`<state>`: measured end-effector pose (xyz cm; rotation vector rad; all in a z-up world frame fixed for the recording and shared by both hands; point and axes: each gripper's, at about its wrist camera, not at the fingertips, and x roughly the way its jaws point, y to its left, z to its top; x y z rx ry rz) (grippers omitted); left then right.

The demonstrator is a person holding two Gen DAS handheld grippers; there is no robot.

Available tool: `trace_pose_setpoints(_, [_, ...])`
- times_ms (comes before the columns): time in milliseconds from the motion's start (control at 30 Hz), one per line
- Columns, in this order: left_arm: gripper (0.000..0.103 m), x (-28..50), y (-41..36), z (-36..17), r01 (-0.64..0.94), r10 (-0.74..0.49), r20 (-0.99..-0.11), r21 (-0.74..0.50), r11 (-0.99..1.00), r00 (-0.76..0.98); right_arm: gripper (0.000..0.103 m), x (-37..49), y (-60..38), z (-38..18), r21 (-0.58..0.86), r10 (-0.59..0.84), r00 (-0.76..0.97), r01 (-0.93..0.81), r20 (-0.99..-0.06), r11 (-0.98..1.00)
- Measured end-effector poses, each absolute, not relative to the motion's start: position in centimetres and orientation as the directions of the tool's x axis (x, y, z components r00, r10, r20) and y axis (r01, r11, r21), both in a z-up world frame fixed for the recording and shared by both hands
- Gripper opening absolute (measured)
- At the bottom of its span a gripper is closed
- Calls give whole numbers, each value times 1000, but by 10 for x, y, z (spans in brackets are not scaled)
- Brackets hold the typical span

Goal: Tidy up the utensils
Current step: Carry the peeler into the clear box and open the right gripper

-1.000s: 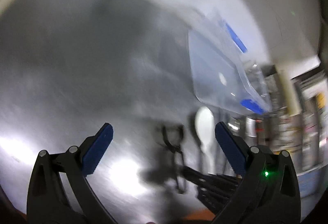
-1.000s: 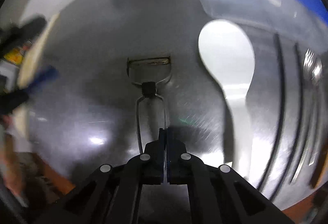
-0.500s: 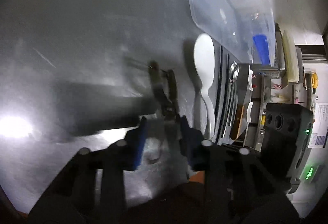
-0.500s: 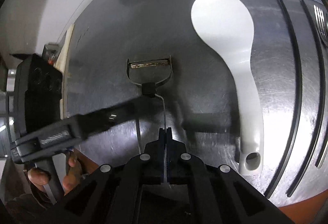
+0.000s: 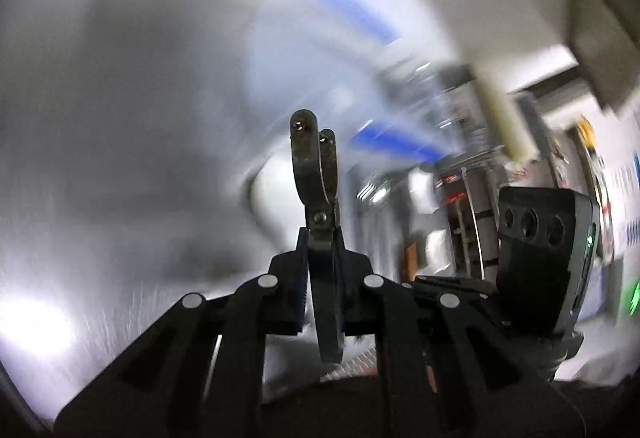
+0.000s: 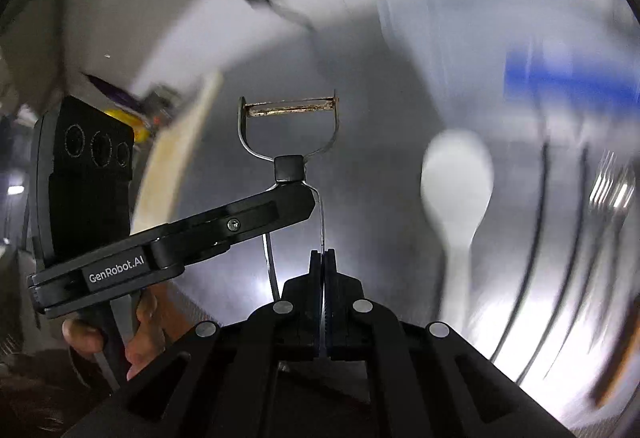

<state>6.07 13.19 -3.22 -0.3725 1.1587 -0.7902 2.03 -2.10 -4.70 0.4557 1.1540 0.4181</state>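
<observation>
Above steel bench (image 6: 380,125): peeler (image 6: 289,133) held off surface by both tongs. Right tongs (image 6: 324,262) clamped tight on wire handle's end, blade end pointing away. Left tongs (image 5: 320,250), jaws having just been closing, now pinch peeler neck below black collar, reaching in from left in right wrist view. White spoon (image 6: 456,177) lies on bench to right, apart from peeler. Background blurred.

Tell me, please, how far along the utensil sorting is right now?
Done: nothing visibly sorted yet. In hand: the peeler is clamped by both the left gripper, whose jaws have just been closing, and the right gripper, shut on its wire handle. Left: the white spoon lies on the steel counter, apart from the blurred clear bin.
</observation>
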Motion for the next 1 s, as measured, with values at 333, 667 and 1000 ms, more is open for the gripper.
trace_pose_setpoints(333, [10, 204, -20, 23, 511, -570, -789, -401, 761, 231, 3, 176, -115, 0, 350, 320, 439, -15, -839, 937])
trace_pose_setpoints(667, [10, 253, -65, -70, 438, -281, -958, -231, 869, 50, 5, 242, -132, -118, 407, 391, 150, 97, -908, 908])
trace_pose_setpoints(1000, [53, 218, -54, -17, 451, -275, -917, -123, 884, 288, 26, 207, -142, -91, 381, 362, 260, 28, -895, 924])
